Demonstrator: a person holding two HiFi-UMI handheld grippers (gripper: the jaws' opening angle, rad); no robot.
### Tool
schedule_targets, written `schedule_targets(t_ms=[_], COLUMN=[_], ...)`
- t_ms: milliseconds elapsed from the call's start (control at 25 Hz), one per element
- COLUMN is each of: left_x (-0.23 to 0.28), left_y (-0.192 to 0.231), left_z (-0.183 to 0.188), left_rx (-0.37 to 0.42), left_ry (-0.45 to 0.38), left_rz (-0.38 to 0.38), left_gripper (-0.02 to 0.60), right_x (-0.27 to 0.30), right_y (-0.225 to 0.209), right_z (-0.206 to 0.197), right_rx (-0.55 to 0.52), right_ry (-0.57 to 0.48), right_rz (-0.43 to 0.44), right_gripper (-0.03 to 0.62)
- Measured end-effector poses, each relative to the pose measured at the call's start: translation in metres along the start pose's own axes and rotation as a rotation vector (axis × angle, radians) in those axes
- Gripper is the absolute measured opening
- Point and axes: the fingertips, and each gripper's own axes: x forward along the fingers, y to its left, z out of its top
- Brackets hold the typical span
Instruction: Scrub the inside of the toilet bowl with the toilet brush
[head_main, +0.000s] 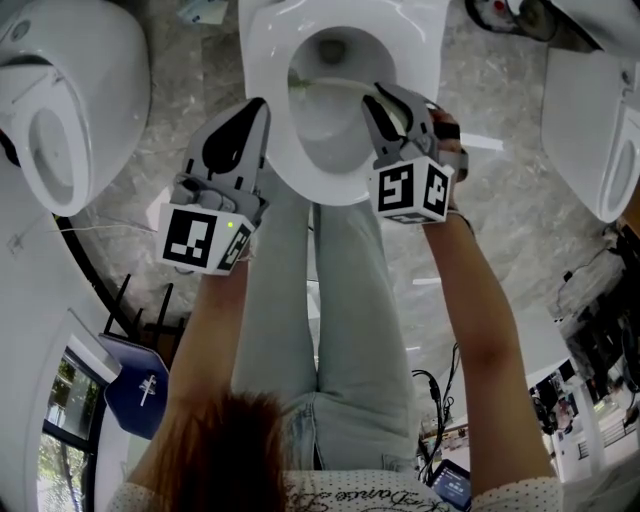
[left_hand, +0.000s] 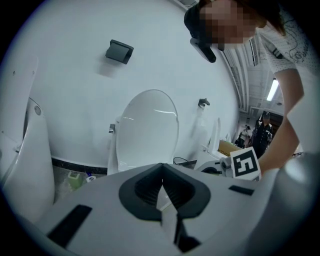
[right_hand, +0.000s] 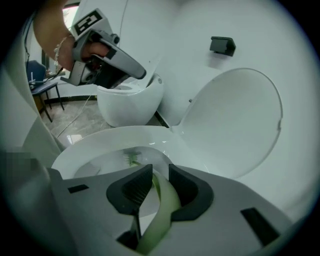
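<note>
The white toilet bowl (head_main: 290, 170) lies open below me, its lid (right_hand: 235, 120) raised against the wall. My right gripper (head_main: 388, 100) is over the bowl's right rim, shut on the pale green handle of the toilet brush (right_hand: 164, 202). The brush's green bristle head (right_hand: 132, 159) is down inside the bowl, against its far inner wall. My left gripper (head_main: 254, 108) hovers over the left rim with its jaws shut and nothing between them; in the left gripper view it (left_hand: 162, 184) faces the upright lid (left_hand: 149, 127).
Another white toilet (head_main: 60, 110) stands to the left and a third (head_main: 590, 120) to the right. The person's legs (head_main: 330, 330) stand right before the bowl. A blue chair (head_main: 140, 385) and cables (head_main: 435, 385) are behind. A dark flush plate (left_hand: 119, 51) is on the wall.
</note>
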Motion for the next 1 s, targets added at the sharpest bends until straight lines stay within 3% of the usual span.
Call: schedule_targets(t_ms=[320,720,1000], left_x=[0.001,-0.004,-0.011], left_y=[-0.001,-0.005,-0.006], left_z=[0.000,-0.004,-0.003], left_rx=[0.002,-0.009,-0.008], left_ry=[-0.004,0.002,0.006], left_rz=[0.008,0.025,0.030], left_gripper=[0.003,0.003,0.003], right_x=[-0.015,-0.032,-0.041], right_y=[0.030,0.033,0.020], right_z=[-0.011,-0.034,-0.045], right_rx=[-0.297,-0.578,-0.656], right_ry=[-0.006,-0.013,0.009], right_rz=[0.127,0.282,0.295], right_gripper=[0.114,0.110,0.110])
